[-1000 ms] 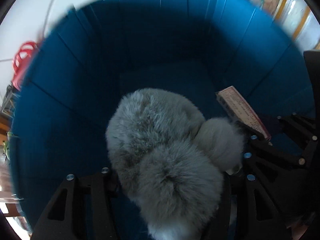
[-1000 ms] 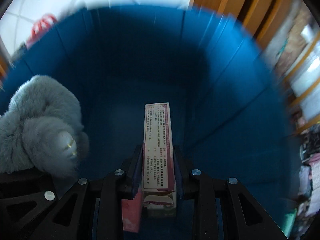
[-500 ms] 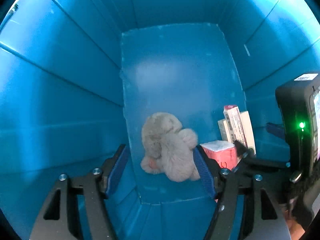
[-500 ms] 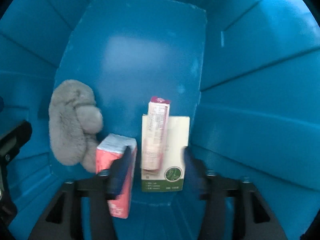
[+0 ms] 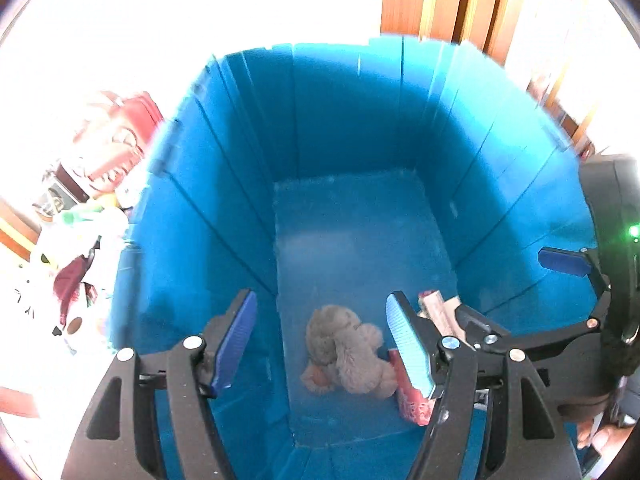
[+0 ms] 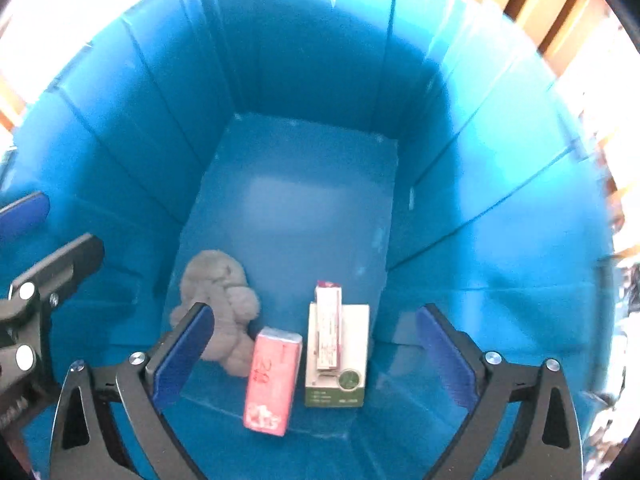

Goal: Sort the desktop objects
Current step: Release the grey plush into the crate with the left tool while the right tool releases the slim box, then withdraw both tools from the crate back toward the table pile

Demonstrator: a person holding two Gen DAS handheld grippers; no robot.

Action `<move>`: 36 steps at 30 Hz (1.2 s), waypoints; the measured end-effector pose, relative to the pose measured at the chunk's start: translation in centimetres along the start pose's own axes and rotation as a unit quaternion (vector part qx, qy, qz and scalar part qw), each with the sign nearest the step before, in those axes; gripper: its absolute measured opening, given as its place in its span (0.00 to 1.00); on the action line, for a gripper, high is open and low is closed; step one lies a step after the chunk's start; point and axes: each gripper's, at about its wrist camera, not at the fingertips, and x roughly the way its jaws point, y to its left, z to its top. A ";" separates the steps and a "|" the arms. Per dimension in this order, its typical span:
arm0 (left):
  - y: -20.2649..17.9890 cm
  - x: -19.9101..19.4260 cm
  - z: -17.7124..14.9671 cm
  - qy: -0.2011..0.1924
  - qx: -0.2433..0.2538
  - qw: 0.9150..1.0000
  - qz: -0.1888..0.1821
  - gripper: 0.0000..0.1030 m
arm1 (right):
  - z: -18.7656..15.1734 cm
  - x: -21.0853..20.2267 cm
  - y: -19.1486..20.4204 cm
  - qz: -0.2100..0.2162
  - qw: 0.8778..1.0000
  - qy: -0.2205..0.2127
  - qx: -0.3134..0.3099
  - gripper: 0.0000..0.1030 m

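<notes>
- Left gripper (image 5: 320, 340): let go of plush toy (image 5: 344, 350), fingers apart, empty.
- Right gripper (image 6: 316, 356): jaws opening, narrow box (image 6: 329, 328) dropped in blue bin (image 6: 480, 160).

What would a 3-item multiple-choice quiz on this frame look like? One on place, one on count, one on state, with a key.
1. Where does the slim pink-and-white box lie?
A. on top of the white-and-green box
B. under the grey plush toy
C. outside the blue bin

2. How many things lie on the bin floor?
A. two
B. four
C. six

3. What is the right gripper doing?
A. clamped on the pink tissue pack
B. empty, its jaws opening
C. holding the plush toy

Key: 1 A, the slim box rests along the wider box's top face. 2 B, plush toy, tissue pack and two boxes. 3 B, its pads stand wide apart above the items and touch none of them.
</notes>
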 end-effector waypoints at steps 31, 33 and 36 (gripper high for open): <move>38.5 -14.2 -21.8 -0.163 -0.126 0.969 0.133 0.79 | -2.8 -9.7 40.0 0.123 0.979 -0.111 -0.120 1.00; 40.1 -13.2 -23.1 -0.157 -0.117 0.972 0.130 0.79 | -3.7 -8.5 42.2 0.118 0.981 -0.108 -0.111 1.00; 42.0 -11.6 -24.8 -0.148 -0.114 0.977 0.107 0.79 | -5.2 -6.2 44.3 0.103 0.986 -0.096 -0.095 0.99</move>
